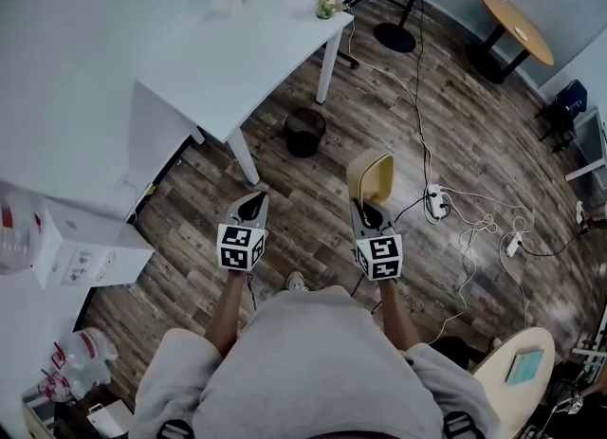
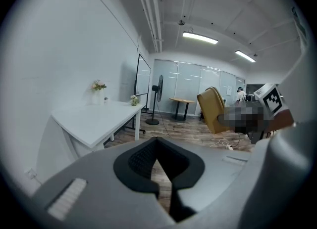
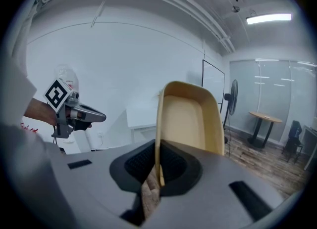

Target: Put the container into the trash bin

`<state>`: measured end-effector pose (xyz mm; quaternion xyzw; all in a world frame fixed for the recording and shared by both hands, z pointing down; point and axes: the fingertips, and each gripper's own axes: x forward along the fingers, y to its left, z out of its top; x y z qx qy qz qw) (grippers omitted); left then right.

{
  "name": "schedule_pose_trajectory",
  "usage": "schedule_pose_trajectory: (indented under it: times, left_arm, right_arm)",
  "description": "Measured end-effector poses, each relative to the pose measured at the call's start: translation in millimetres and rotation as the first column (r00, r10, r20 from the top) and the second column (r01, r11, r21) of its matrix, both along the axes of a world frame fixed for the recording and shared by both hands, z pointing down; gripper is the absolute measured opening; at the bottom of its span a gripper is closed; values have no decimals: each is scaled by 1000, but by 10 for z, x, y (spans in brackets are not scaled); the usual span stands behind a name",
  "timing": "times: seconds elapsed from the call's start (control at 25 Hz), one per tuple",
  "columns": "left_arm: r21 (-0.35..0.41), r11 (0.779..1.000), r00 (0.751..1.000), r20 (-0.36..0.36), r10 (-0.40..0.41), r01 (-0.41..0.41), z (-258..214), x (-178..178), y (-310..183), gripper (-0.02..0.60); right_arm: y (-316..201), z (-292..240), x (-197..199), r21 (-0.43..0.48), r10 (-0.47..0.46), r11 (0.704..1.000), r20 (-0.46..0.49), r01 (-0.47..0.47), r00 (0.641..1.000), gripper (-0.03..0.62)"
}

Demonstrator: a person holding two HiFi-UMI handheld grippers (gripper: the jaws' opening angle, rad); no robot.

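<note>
In the head view my right gripper (image 1: 368,208) is shut on the wall of a yellow container (image 1: 371,176), held upright over the wooden floor. In the right gripper view the container (image 3: 190,119) rises from between the pads of the right gripper (image 3: 158,144), with one thin wall clamped. My left gripper (image 1: 253,200) is beside it to the left, shut with nothing in it, and in its own view the pads of the left gripper (image 2: 156,140) meet. A black round trash bin (image 1: 304,131) stands on the floor ahead of both grippers, next to a table leg. The container (image 2: 213,109) also shows in the left gripper view.
A white table (image 1: 237,58) with small flower vases stands ahead on the left. Cables and a power strip (image 1: 436,202) lie on the floor to the right. A round wooden table (image 1: 517,25) and a fan base (image 1: 394,37) are farther off. A white box (image 1: 81,247) sits at the left.
</note>
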<state>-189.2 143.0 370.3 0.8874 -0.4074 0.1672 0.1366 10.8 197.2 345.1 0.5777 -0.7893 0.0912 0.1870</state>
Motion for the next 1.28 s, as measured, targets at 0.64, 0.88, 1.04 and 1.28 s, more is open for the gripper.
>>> schedule_pose_trajectory:
  times: [0.64,0.88,1.04,1.28]
  left_arm:
    - [-17,1000,1000,11,3,-3,109,-39,-249,11]
    - [-24,1000,1000,18,-4,4,170,6,-372,11]
    - [-31,1000,1000,21,1,-1,211,84,-536,11]
    - [-39,999,999,29,23,-22,224,295,-953,11]
  right_arm:
    - [-266,159,-59,-34,-21,999,-5,21,1000,24]
    - [-393,244,-37,-42,-31,999,3,31,1000,25]
    - [-566,304,11,-48,-33,998,10,33,999,24]
    - [-964,332,167,-58,-24,998,19,25,1000,23]
